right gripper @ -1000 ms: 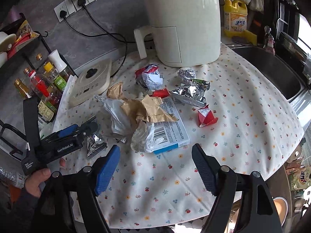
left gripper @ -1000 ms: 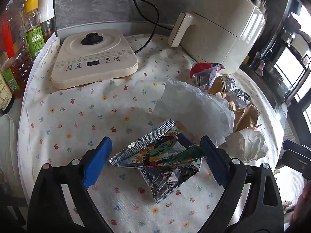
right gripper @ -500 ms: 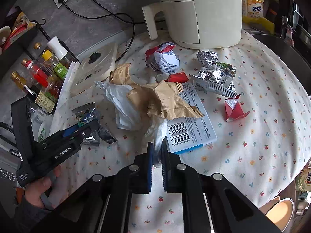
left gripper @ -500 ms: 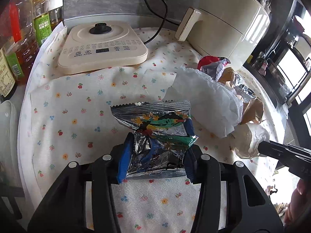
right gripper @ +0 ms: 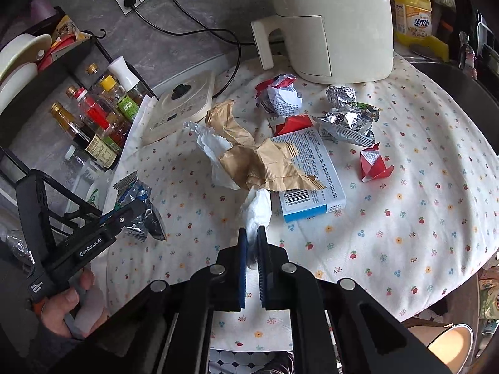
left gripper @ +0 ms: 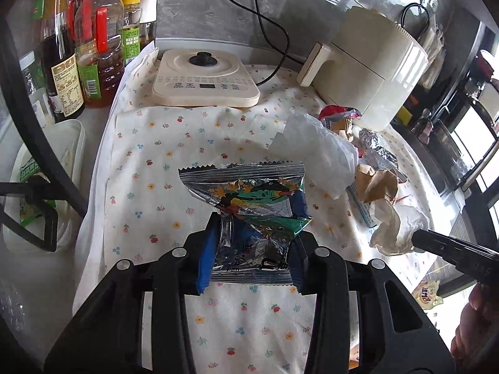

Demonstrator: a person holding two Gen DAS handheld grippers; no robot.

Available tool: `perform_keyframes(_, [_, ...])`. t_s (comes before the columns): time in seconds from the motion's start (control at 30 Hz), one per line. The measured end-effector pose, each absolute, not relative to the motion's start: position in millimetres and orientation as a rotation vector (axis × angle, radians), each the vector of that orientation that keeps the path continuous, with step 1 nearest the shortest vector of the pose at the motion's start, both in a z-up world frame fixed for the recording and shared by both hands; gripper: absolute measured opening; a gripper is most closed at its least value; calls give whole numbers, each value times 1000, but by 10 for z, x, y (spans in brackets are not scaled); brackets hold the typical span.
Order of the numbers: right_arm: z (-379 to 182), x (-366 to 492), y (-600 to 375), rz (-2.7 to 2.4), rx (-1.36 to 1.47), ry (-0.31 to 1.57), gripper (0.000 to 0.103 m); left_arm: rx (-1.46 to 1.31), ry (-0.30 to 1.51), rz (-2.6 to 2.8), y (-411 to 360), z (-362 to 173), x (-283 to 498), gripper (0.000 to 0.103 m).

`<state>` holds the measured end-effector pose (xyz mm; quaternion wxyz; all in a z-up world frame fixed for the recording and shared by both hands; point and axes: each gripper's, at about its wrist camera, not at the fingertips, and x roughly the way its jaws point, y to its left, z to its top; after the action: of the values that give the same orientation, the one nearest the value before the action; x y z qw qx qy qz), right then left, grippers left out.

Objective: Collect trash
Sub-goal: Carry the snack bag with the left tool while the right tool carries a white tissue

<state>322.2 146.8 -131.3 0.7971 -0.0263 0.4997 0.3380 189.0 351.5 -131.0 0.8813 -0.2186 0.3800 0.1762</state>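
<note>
My left gripper is shut on a silver foil snack wrapper and holds it above the flowered tablecloth; it shows at the left of the right wrist view. My right gripper is shut on a crumpled white tissue, which also shows in the left wrist view. More trash lies on the table: brown paper, white paper, a blue-edged box, crumpled foil wrappers and red wrappers.
A cream air fryer stands at the back, an induction cooker to its left. Sauce and oil bottles stand on the left beside a black rack. A sink lies at the right. A white bin sits left of the table.
Both grippers went from open to shut: the left on the foil wrapper, the right on the white tissue. Both have since lifted their pieces off the cloth.
</note>
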Motion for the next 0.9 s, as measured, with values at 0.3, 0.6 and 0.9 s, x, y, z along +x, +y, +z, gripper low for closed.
perform_keyframes(0.3, [-1448,3001,942,768,-33,1114,7,-444,787,429,2968,-1194,1408,39])
perform_keyframes(0.6, [-1242,2723,387,816,20,1051,7,-415,772,465,2417,-1015,1084,39])
perform_keyframes(0.9, [-1242,2530,-412,794,54,1033,7,-400,776,466,1831,-954,840,39])
